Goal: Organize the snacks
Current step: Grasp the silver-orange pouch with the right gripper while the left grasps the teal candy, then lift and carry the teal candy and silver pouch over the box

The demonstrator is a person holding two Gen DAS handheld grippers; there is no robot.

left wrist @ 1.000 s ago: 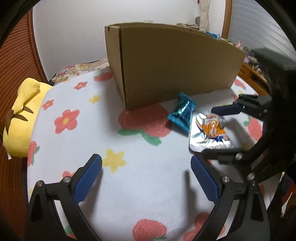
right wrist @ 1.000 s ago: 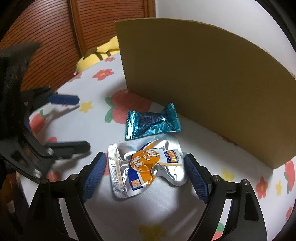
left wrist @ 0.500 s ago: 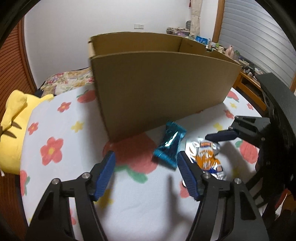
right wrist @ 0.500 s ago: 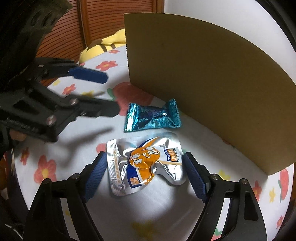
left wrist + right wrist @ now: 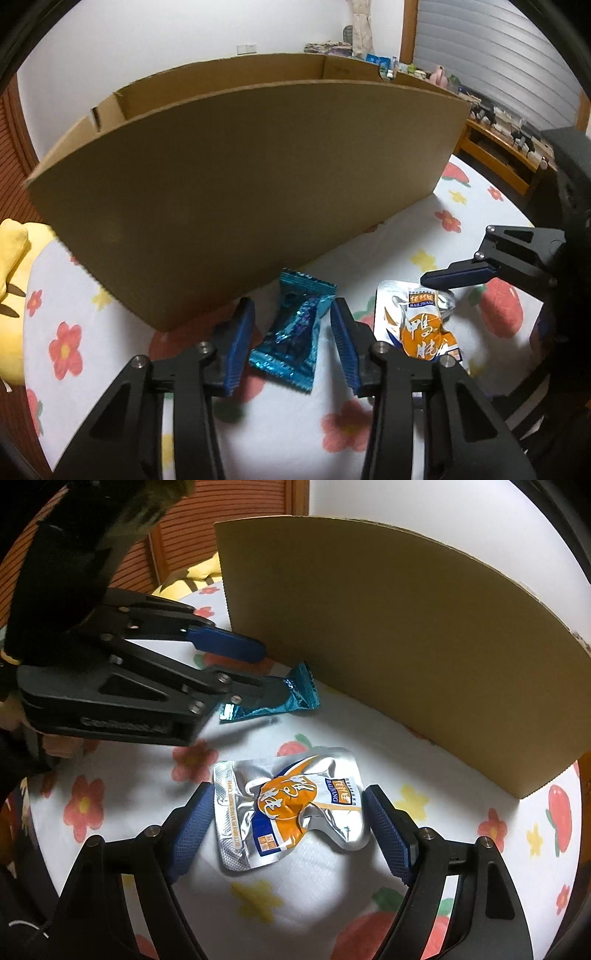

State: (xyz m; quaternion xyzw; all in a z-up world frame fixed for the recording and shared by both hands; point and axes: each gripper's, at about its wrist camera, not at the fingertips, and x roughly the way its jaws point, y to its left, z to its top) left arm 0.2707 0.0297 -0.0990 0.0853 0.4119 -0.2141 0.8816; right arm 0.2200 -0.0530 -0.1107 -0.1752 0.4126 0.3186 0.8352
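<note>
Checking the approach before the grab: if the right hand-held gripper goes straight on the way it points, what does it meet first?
Most likely the silver and orange snack pouch, lying flat on the floral cloth between the open pads of the right hand-held gripper; the cardboard box stands farther on.

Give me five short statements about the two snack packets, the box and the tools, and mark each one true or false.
1. The blue candy wrapper lies between the fingers of the left tool. True; its jaws are closing, with gaps still showing beside the wrapper.
2. The silver and orange pouch is inside the cardboard box. False; it lies on the flowered cloth in front of the box.
3. The right tool straddles the silver pouch. True.
4. The blue wrapper lies on top of the silver pouch. False; they lie apart, side by side.
5. A yellow plush sits at the cloth's edge. True.
</note>
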